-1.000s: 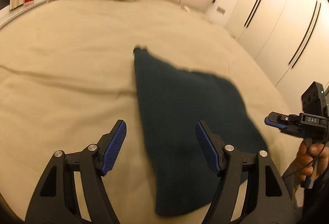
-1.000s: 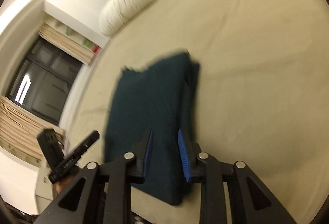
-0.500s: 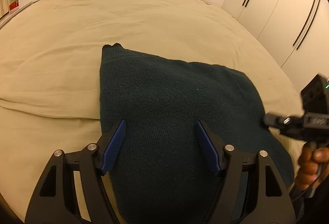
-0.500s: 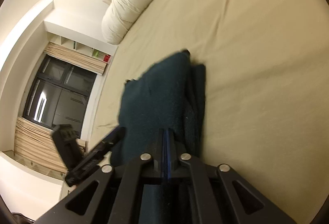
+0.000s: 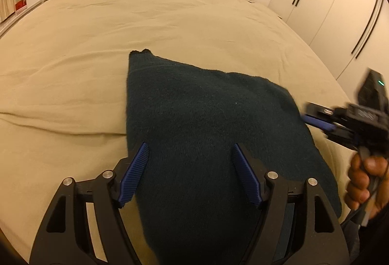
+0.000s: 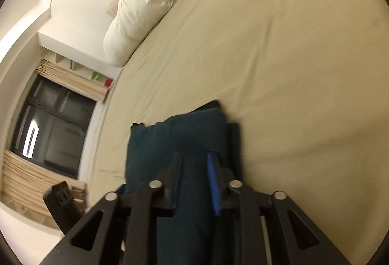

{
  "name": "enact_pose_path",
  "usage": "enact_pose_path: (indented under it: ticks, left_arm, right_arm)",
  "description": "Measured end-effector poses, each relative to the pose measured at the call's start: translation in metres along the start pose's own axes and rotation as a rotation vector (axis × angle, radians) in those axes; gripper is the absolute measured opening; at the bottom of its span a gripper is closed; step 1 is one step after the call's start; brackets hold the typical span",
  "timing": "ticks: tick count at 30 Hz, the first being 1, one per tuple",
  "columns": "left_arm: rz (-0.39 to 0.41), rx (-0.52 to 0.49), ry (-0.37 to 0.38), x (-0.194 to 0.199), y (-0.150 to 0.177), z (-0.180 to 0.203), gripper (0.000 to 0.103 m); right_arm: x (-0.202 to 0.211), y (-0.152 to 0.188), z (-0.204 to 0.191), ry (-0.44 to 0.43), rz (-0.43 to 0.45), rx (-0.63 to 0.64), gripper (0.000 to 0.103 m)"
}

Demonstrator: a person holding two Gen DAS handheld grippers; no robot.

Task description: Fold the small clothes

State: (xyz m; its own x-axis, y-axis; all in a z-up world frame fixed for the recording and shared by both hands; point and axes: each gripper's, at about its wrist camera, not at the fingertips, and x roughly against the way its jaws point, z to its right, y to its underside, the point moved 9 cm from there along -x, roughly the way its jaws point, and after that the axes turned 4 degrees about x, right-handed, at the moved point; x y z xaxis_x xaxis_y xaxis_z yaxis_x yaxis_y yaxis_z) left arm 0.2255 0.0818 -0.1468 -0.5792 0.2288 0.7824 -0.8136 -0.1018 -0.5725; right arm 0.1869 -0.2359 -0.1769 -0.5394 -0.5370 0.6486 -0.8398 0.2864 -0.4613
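While the dark teal knit garment (image 5: 209, 133) is lying already doubled on the beige bed sheet (image 5: 102, 50), both tools are sitting at its near end. The left gripper (image 5: 189, 167) is hovering with its jaws spread wide, the cloth passing under and between them, gripping nothing. The right gripper (image 6: 194, 179) is showing a moderate gap between its blue pads, with knit running through that gap; whether the pads are actually pinching the fabric I cannot tell (that view is blurred). From the left wrist view it is sitting just beside the garment's right edge, out past the left tool's right jaw.

Judging from the stacked layers beyond the right jaws, the step in hand is probably taking hold of the near edge for another fold. To do it well, each tool should be closing on all layers at once, at matching spots on either side, so the edge is lifting evenly. Thick knit is likely springing back, so firm, deep bites are helping.
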Motion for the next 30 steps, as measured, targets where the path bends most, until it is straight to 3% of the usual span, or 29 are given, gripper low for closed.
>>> enact_pose_path:
  ticks: [1,4,7,8,9,11,13,15,17,21,26,30]
  left_arm:
    - [0.008,0.004,-0.007,0.005,0.001,0.0,0.071]
    - [0.072,0.0,-0.031,0.033,0.009,0.007,0.071]
    - [0.186,-0.052,-0.121,0.076,0.006,0.001,0.071]
    - [0.265,-0.072,-0.154,0.099,0.005,0.004,0.071]
    - [0.364,-0.091,-0.184,0.127,0.002,0.009,0.079]
    - [0.55,-0.118,-0.237,0.182,0.001,0.019,0.103]
    - [0.687,-0.13,-0.273,0.224,0.004,0.026,0.103]
    - [0.762,-0.151,-0.279,0.253,0.008,0.036,0.103]
    - [0.75,-0.152,-0.253,0.27,0.013,0.041,0.103]
    - [0.654,-0.103,-0.199,0.282,0.021,0.036,0.103]
    - [0.459,-0.047,-0.163,0.26,0.035,0.027,0.103]
    - [0.303,-0.046,-0.251,0.212,0.043,0.013,0.103]
  right_arm:
    - [0.015,0.002,0.001,0.037,0.035,0.014,0.054]
    - [0.059,0.016,-0.016,0.06,0.115,0.078,0.055]
    - [0.096,0.03,-0.042,0.111,0.216,0.207,0.065]
    - [0.106,0.034,-0.053,0.113,0.251,0.236,0.069]
    - [0.119,0.037,-0.067,0.113,0.302,0.271,0.072]
    - [0.146,0.041,-0.093,0.108,0.413,0.342,0.096]
    - [0.175,0.036,-0.118,0.114,0.542,0.397,0.103]
    - [0.205,0.037,-0.137,0.15,0.654,0.445,0.103]
    - [0.222,0.038,-0.152,0.215,0.718,0.497,0.103]
    - [0.237,0.043,-0.167,0.259,0.729,0.553,0.103]
    - [0.21,0.064,-0.161,0.302,0.531,0.551,0.103]
    - [0.188,0.085,-0.145,0.364,0.396,0.53,0.103]
